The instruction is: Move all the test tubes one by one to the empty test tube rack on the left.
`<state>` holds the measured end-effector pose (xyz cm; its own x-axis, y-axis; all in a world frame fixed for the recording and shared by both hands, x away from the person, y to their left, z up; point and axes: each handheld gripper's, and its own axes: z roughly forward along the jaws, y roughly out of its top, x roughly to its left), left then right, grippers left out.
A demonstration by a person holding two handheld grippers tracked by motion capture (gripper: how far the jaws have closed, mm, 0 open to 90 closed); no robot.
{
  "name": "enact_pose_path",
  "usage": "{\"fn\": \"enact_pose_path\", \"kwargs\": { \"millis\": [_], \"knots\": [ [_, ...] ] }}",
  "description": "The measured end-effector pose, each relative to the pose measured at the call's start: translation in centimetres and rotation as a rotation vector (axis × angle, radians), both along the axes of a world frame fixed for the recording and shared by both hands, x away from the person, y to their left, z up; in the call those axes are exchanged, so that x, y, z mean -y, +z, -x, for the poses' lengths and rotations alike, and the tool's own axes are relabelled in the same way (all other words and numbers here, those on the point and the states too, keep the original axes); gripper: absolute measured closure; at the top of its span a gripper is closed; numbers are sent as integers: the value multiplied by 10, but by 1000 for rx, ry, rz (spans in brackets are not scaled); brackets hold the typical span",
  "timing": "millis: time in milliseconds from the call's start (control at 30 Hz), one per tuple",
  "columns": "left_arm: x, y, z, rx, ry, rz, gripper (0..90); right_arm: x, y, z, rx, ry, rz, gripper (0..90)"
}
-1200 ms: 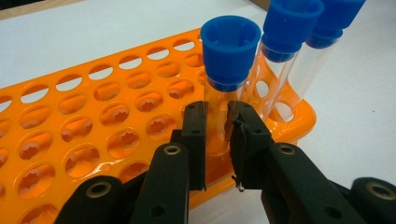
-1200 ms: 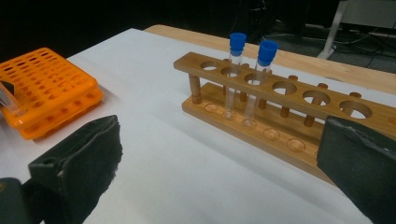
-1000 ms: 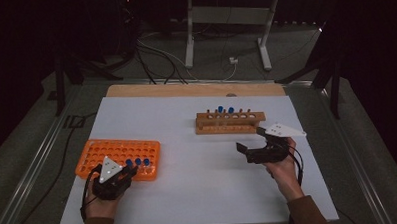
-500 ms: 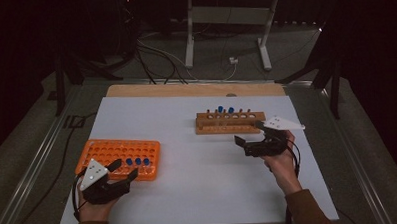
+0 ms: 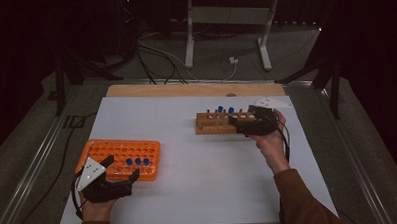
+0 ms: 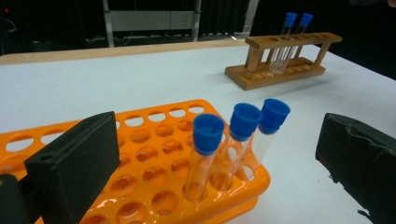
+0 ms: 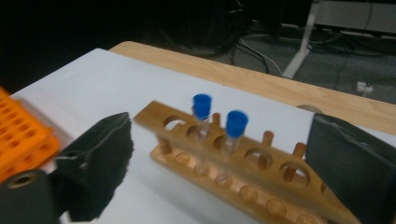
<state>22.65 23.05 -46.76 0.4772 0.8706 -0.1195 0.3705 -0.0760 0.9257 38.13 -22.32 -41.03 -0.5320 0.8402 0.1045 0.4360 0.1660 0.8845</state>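
A: Where did your left gripper (image 5: 122, 170) sit?

B: Your left hand held it low by the near edge of the orange rack (image 5: 119, 158), jaws just opened wide and empty, with the three blue-capped tubes (image 6: 236, 140) standing in the rack ahead of them.

A: And your right gripper (image 5: 238, 124)?

B: Your forearm reached forward to the wooden rack (image 5: 221, 122); its jaws, parted though closing a little, clasped nothing, with the two capped tubes (image 7: 219, 123) between them farther off.

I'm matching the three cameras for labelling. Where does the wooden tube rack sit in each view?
High view: wooden rack right of centre, just left of the right gripper.
Left gripper view: top right, far across the table.
Right gripper view: centre, between the jaws.
Shared landmark: its two blue-capped tubes.
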Motion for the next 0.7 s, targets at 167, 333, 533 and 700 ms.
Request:
{"fn": "enact_pose_path", "kwargs": {
  "millis": [167,333,533,700],
  "knots": [
    [-1,0,1,3,7,-3,7,-5,-6,-18,-27,-22,0,213],
    [-1,-1,1,0,10,-7,8,-11,-19,-30,-62,-48,7,400],
    [-2,-2,1,-2,12,-5,8,-16,-33,-40,-91,-71,13,575],
    [-2,-3,1,-4,10,-10,8,-19,-41,-45,-111,-72,29,630]
  ]
}}
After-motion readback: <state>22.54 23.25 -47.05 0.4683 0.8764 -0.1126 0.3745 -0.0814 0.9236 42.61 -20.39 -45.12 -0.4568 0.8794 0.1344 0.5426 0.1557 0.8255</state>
